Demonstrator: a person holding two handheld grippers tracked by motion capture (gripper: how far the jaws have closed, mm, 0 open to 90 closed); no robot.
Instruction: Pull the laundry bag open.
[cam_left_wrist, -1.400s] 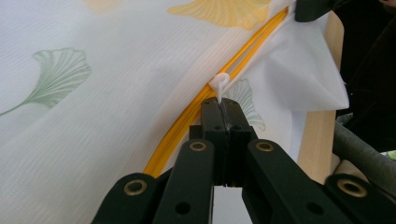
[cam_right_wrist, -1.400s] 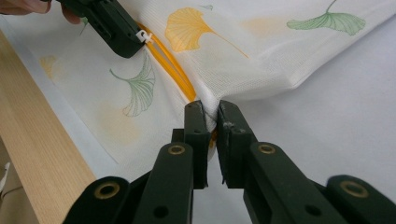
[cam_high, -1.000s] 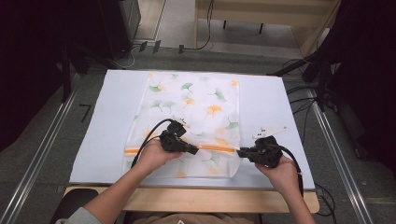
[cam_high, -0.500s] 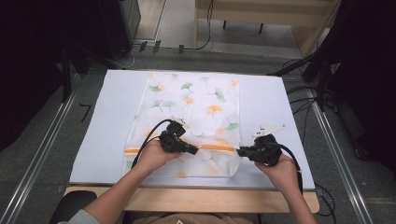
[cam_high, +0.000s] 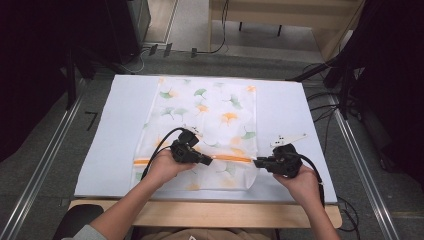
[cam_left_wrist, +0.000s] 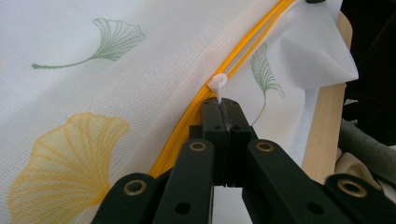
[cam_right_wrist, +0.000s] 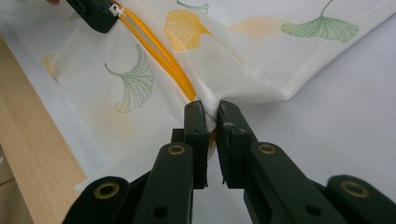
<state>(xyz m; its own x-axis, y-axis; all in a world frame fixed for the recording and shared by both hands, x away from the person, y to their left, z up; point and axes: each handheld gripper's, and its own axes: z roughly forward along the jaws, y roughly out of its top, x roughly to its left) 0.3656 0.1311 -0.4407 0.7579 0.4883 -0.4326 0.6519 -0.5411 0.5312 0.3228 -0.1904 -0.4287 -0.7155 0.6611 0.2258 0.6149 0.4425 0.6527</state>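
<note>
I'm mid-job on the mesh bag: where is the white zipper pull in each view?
High view: the zipper pull sits low centre, at the left tool's tip.
Left gripper view: upper centre, pinched just above the shut jaws.
Right gripper view: top left, at the other tool's tip.
Shared landmark: the orange zipper.

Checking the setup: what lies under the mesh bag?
Under the mesh bag lies a white mat on a wooden table. The bag's inside is hidden.
</note>
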